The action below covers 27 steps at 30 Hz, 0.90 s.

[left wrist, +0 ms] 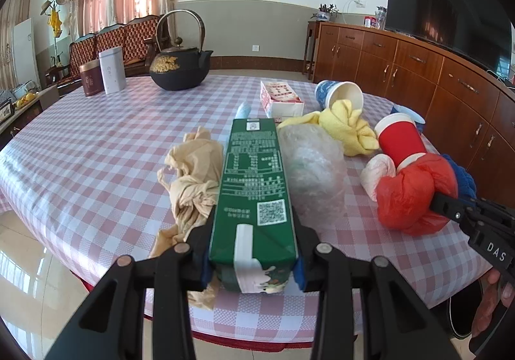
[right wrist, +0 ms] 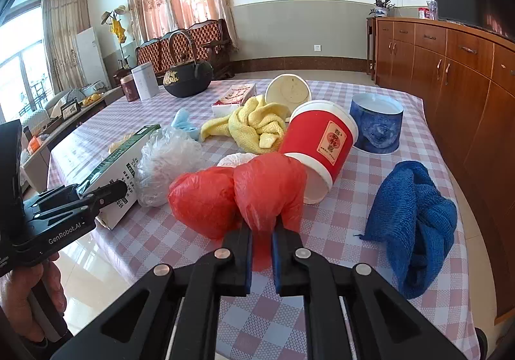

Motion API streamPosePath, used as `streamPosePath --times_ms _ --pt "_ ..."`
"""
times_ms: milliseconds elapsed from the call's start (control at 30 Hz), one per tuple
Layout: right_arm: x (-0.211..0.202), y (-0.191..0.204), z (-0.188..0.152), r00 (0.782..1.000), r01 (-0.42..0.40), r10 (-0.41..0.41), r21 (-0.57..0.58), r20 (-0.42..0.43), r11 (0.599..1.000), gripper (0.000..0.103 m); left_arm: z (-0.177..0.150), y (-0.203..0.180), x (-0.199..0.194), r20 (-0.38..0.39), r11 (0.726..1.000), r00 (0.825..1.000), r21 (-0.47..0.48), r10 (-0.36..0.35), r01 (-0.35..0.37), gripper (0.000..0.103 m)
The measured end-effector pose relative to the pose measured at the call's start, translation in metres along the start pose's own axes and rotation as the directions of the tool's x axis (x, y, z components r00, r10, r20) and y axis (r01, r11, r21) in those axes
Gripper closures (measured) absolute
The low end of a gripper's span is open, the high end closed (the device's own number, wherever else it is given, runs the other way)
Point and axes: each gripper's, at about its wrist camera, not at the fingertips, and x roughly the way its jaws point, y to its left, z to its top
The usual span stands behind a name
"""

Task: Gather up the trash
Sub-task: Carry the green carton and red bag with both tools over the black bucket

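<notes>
My left gripper (left wrist: pixel 252 258) is shut on a long green carton (left wrist: pixel 254 186) and holds its near end at the table's front edge; the carton also shows in the right wrist view (right wrist: pixel 106 167). My right gripper (right wrist: pixel 261 258) is shut on a red plastic bag (right wrist: pixel 238 192), pinching its near end; the bag also shows in the left wrist view (left wrist: pixel 412 196). A crumpled clear plastic bag (right wrist: pixel 164 163) lies between carton and red bag. A red paper cup (right wrist: pixel 318 151) lies on its side behind the red bag. A crumpled beige bag (left wrist: pixel 193 173) lies left of the carton.
On the checked tablecloth (right wrist: pixel 338 231) lie a blue knitted cloth (right wrist: pixel 415 225), a yellow cloth (right wrist: pixel 257 125), a blue paper cup upside down (right wrist: pixel 376 125), a white cup on its side (right wrist: pixel 288 91), a tissue box (left wrist: pixel 281 96), a black kettle (left wrist: pixel 180 67) and two tins (left wrist: pixel 103 73). A wooden sideboard (right wrist: pixel 450 77) stands right.
</notes>
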Motion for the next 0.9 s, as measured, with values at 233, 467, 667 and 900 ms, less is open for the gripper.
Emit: streamPosePath --times_ms 233,467,667,900 --pt "-0.024 0.000 0.000 0.999 0.014 -0.015 0.018 0.046 1.000 0.094 0.007 -0.002 -0.017 0.044 1.000 0.999 0.018 0.000 -0.001 0.064" --pt "-0.051 -0.005 0.003 0.995 0.040 -0.043 0.035 0.093 0.999 0.094 0.009 -0.005 -0.037 0.082 1.000 0.997 0.024 -0.009 0.007 0.064" --pt "-0.086 -0.017 0.001 0.987 0.076 -0.084 0.063 0.140 0.995 0.094 0.005 -0.019 -0.059 0.110 0.999 0.993 0.043 -0.039 0.034 0.064" --pt "-0.132 -0.042 -0.012 0.969 0.169 -0.188 0.124 0.161 0.978 0.094 0.000 -0.058 -0.080 0.118 0.989 0.985 0.090 -0.127 0.117 0.064"
